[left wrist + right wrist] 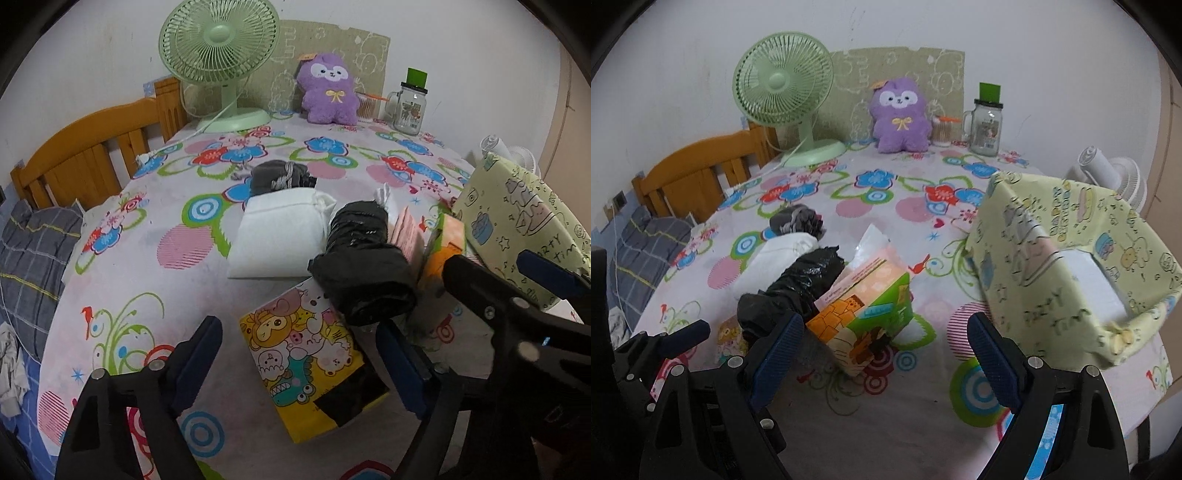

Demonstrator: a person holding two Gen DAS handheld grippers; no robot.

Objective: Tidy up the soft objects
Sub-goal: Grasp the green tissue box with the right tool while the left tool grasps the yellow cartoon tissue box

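On floral tablecloth (147,258): left gripper (299,354) wide apart, straddling cartoon tissue pack (299,354), not gripping. Right gripper (886,347) agape, empty, near orange-green tissue pack (864,310).

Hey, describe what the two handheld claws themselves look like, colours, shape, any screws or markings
Both match. The left claw has two angular black plastic fingers that taper forward, each faced with a dark blue ribbed pad, with round silver screw heads at the joints. The right claw is built the same way: black fingers, blue textured pads, silver screws. No cables, hands or sleeves show.
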